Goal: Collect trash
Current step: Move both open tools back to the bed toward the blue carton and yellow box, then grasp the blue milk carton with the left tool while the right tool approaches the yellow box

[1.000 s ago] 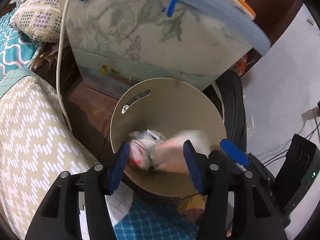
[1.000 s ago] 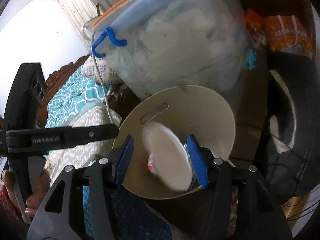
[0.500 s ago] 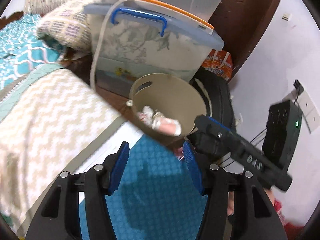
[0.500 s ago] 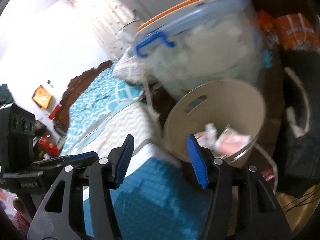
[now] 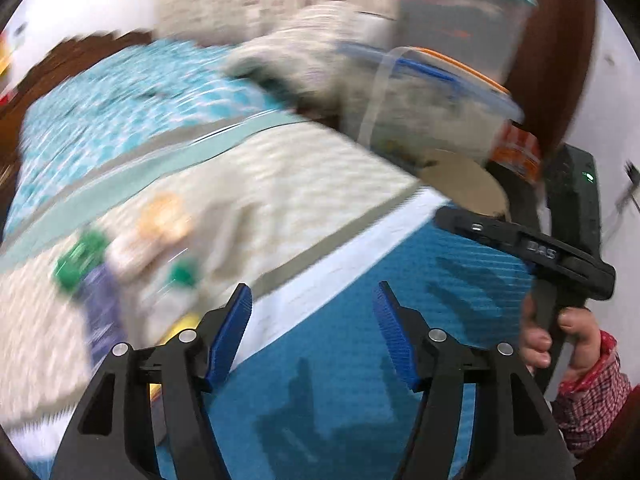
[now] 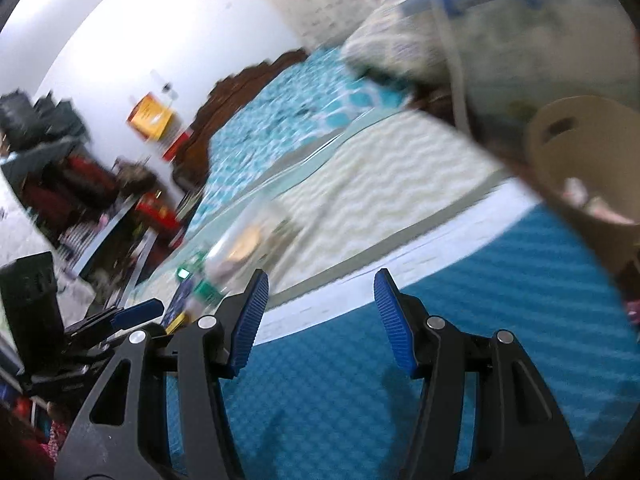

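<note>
Both sets of tongs are empty right now; the left gripper [image 5: 312, 332] has its blue pads spread with nothing between them, and its jaws have just been opening a bit wider; the right gripper [image 6: 320, 320] is spread about the same, nothing pinched either.

Right under both is a blue textured mat [image 5: 360, 360] filling the bottom of each frame; past it runs a white strip, then a cream zigzag blanket [image 5: 280, 184] across the middle, and a teal patterned bedspread [image 6: 288, 112] further back toward the upper left; everything's pretty smeared.

The trash still out is a blurry cluster on the blanket, left middle of the left wrist view: a clear bottle [image 6: 240, 240] with green bits, plus something purple and something yellow I can't make out; in the right wrist view it sits just left of the left pad.

The beige bin [image 6: 580, 160] is at the right edge of the right wrist view with pale wrappers inside; in the left wrist view only its rim peeks out at upper right, behind the other gripper, which a hand [image 5: 560, 340] in a red checked sleeve holds.

Behind the bin there's a clear storage box [image 5: 432, 108] with a blue handle and an orange-edged lid; dark wooden headboard [image 6: 240, 88] and white wall [image 6: 140, 40] at upper left; clutter at far left.
</note>
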A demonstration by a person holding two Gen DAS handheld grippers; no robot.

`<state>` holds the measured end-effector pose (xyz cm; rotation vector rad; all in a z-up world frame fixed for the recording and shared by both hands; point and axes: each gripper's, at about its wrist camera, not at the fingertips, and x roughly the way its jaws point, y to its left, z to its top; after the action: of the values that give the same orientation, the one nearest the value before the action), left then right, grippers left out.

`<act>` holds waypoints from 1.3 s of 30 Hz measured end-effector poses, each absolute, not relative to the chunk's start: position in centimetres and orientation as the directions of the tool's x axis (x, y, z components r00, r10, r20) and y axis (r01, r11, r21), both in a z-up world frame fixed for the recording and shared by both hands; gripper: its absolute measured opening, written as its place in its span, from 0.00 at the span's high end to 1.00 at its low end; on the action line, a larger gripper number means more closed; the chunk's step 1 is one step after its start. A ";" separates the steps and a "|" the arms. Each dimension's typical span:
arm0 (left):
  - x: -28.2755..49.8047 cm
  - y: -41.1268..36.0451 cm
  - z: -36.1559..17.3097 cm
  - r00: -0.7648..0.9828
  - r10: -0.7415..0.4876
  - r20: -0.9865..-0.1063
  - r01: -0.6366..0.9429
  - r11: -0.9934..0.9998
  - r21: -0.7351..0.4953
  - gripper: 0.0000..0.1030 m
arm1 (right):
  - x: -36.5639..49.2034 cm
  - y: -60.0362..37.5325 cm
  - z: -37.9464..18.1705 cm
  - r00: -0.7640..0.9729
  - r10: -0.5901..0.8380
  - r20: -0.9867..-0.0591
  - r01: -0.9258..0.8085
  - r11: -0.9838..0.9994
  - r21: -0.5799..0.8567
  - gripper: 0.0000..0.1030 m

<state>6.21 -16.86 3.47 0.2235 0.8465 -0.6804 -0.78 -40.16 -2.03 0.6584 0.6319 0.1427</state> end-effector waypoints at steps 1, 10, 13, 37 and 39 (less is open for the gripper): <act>6.7 -14.8 3.4 0.479 -0.452 -0.752 0.599 0.795 -0.097 0.41 | -0.3 -39.1 -2.0 0.796 0.332 -0.506 0.056 0.793 0.607 0.44; 13.9 -1.5 2.4 0.495 -0.394 -0.774 0.269 0.917 -0.294 0.33 | 4.0 -29.5 -2.8 0.696 0.457 -0.554 -0.056 0.804 0.592 0.44; 16.6 -1.2 1.1 0.460 -0.370 -0.807 0.245 0.926 -0.285 0.26 | 4.7 -27.0 -3.2 0.669 0.479 -0.569 -0.075 0.804 0.589 0.44; 11.4 1.9 -4.4 0.292 -0.529 -0.797 0.298 0.842 -0.450 0.49 | 5.6 -19.6 -3.2 0.557 0.563 -0.611 -0.114 0.781 0.615 0.44; 10.4 1.5 -4.4 0.276 -0.545 -0.791 0.311 0.830 -0.463 0.49 | 5.4 -19.3 -3.3 0.555 0.568 -0.608 -0.113 0.775 0.622 0.44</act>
<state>10.35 1.52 -4.43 -0.2350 1.1564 -0.5819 5.39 -19.31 -3.35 0.5647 0.9009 0.4283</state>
